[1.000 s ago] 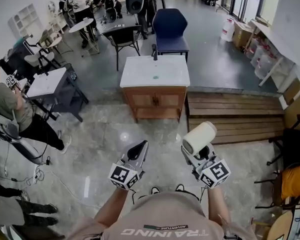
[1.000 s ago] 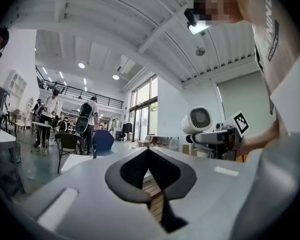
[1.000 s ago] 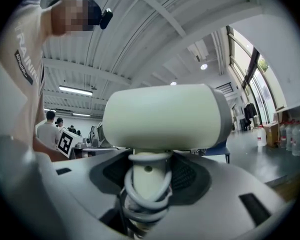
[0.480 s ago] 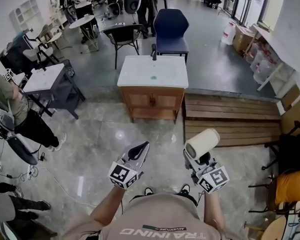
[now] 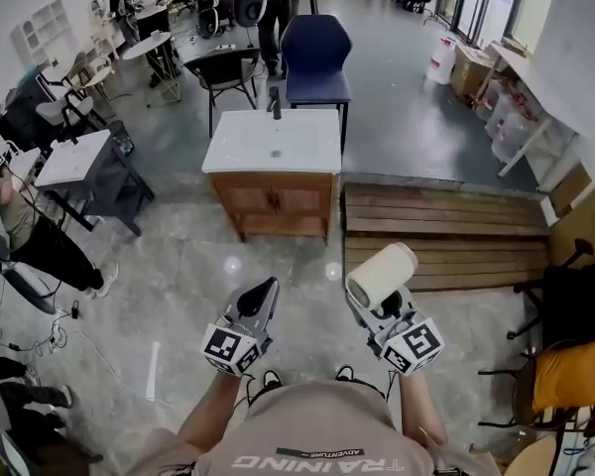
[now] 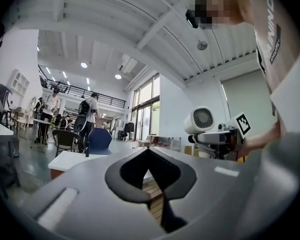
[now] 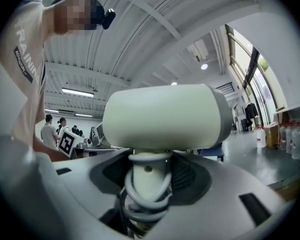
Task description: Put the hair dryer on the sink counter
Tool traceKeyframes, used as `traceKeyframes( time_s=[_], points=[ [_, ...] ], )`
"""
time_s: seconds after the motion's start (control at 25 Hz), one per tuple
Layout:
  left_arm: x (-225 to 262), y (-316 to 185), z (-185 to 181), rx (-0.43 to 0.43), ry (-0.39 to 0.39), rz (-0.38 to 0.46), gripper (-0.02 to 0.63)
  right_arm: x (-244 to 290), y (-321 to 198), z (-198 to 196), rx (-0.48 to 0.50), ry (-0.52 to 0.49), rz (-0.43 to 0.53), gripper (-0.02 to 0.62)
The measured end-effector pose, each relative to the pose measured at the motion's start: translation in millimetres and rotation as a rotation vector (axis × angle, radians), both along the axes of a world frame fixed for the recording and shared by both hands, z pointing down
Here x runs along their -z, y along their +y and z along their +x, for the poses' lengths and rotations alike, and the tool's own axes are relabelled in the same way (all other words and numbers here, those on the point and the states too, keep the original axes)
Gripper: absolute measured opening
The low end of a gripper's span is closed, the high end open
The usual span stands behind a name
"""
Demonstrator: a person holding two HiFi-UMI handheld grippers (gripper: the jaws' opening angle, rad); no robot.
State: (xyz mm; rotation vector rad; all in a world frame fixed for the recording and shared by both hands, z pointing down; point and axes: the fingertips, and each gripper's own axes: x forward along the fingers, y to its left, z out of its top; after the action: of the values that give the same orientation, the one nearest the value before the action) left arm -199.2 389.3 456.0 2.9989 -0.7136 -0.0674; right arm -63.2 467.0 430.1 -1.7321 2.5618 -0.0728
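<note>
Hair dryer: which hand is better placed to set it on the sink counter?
Right, I'd judge. The right gripper holds the hair dryer by its handle, while the left gripper is shut and empty. The sink counter stands ahead across the floor, slightly left.

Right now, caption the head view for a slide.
Right gripper holds the hair dryer, left gripper empty, sink counter ahead.

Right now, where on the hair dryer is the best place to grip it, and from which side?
The handle, from its lower end, as the right gripper does: it is slim and fits between the jaws, while the barrel of the hair dryer is broad and round, likely to slip.
</note>
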Motion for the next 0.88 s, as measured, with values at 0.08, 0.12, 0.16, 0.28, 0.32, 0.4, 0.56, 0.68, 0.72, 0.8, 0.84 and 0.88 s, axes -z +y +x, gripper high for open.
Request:
traceKeyframes(
  time_s=[0.08,0.12,0.16,0.28,0.32,0.4,0.56,0.68,0.72,0.8,0.84,0.88],
  points=[
    [-2,5,14,0.013,-0.009,0.0,0.006,-3,5,17,0.011,-0.009,0.001,0.216],
    [-2,8,21,0.021,-0.013,0.002,0.006,-5,7,25,0.018,-0.016,0.002,0.216],
    [-2,10,28,0.031,-0.016,0.003,0.006,-7,9,33,0.027,-0.025,0.001,0.216],
    [-3,21,45,0.059,-0.027,0.001,0.006,-12,15,51,0.058,-0.023,-0.014,0.216],
    [-2,25,49,0.066,-0.03,0.0,0.006,-12,17,56,0.067,-0.017,-0.017,0.216],
    [1,31,58,0.075,-0.038,0.006,0.006,-11,20,64,0.083,-0.01,-0.016,0.216],
    [0,38,72,0.082,-0.04,-0.007,0.006,-15,22,78,0.094,-0.025,-0.014,0.216],
    [0,40,79,0.073,-0.047,-0.008,0.006,-15,20,88,0.087,-0.039,-0.014,0.216],
    [1,39,80,0.068,-0.052,0.0,0.006,-14,18,90,0.083,-0.046,-0.012,0.216],
    [2,35,80,0.058,-0.062,0.009,0.006,-15,14,94,0.072,-0.06,-0.009,0.216],
    [1,32,78,0.057,-0.065,0.009,0.006,-15,12,93,0.066,-0.059,-0.009,0.216],
    [-1,29,76,0.059,-0.065,0.006,0.006,-15,10,92,0.061,-0.053,-0.011,0.216]
  ],
)
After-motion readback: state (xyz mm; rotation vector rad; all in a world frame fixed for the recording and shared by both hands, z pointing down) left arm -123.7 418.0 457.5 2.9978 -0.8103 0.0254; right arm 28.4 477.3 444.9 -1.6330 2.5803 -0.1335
